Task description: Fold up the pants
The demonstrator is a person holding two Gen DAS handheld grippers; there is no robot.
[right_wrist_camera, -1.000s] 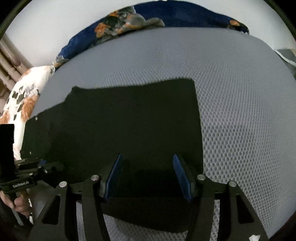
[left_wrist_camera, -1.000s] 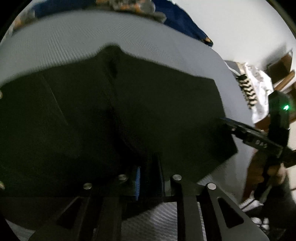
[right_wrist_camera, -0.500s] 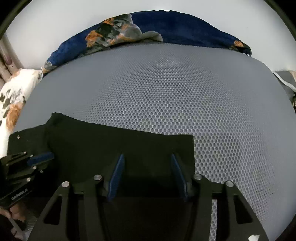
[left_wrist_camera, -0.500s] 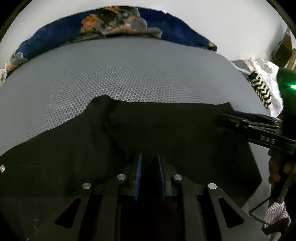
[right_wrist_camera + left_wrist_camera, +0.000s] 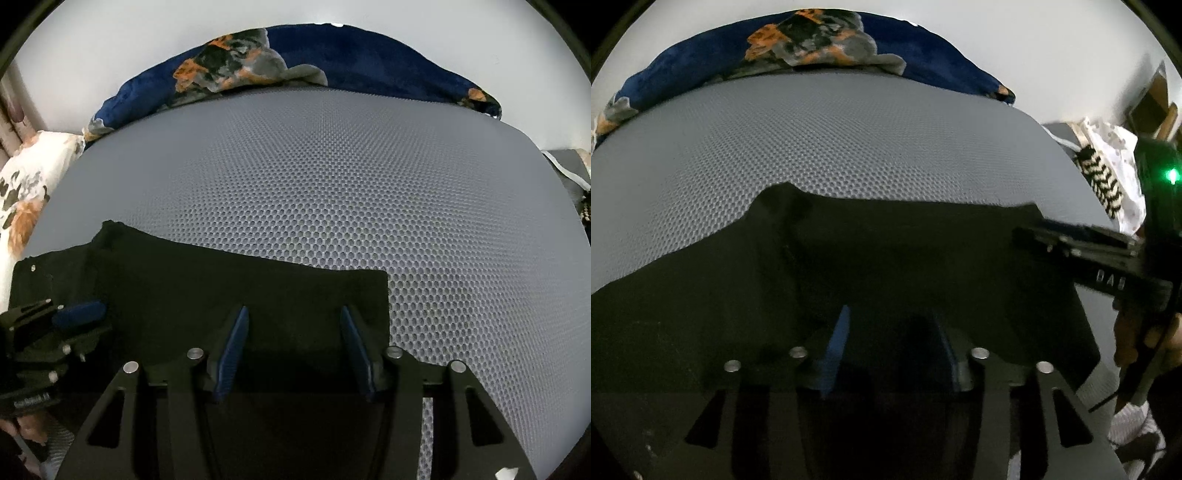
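Black pants (image 5: 886, 258) lie flat on a grey honeycomb-mesh bed surface (image 5: 849, 140), folded into a wide dark slab. In the right wrist view the pants (image 5: 221, 288) fill the lower left, their right edge straight. My left gripper (image 5: 892, 343) is open, its blue pads just above the near part of the cloth. My right gripper (image 5: 293, 347) is open over the pants' right end, holding nothing. The right gripper also shows at the right of the left wrist view (image 5: 1082, 251); the left gripper shows at the left of the right wrist view (image 5: 62, 325).
A dark blue floral blanket (image 5: 295, 66) lies bunched along the far edge of the bed against a white wall. A white floral pillow (image 5: 26, 184) is at the left. Patterned clothes (image 5: 1108, 173) lie at the right edge.
The left gripper, shut on the pants one second and half a second ago, has opened and let the cloth go. The pants were laid down flat. The right gripper stayed open.
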